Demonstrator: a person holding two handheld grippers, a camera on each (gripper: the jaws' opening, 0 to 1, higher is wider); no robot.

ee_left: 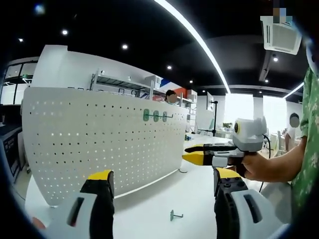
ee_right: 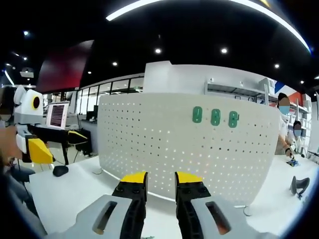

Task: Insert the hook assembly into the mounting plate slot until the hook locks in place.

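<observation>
A white perforated mounting plate point(ee_left: 99, 144) stands upright on the white table point(ee_left: 164, 194). Three green hooks point(ee_left: 156, 116) hang in a row near its top right, and the right gripper view shows the same hooks point(ee_right: 215, 116) on the plate point(ee_right: 164, 149). A loose green hook assembly point(ee_left: 174, 215) lies on the table between my left gripper's jaws. My left gripper point(ee_left: 163, 177) is wide open and holds nothing. My right gripper point(ee_left: 192, 153), held by a hand, points toward the plate from the right. Its jaws point(ee_right: 161, 179) stand a narrow gap apart and are bare. The left gripper point(ee_right: 59, 143) appears at the left.
People stand behind the plate near metal shelving point(ee_left: 124, 82). A monitor point(ee_right: 57, 114) and a small black object point(ee_right: 60, 171) sit at the table's left end, and another dark object point(ee_right: 299, 185) lies at the right. A sleeve point(ee_left: 309, 144) fills the right edge.
</observation>
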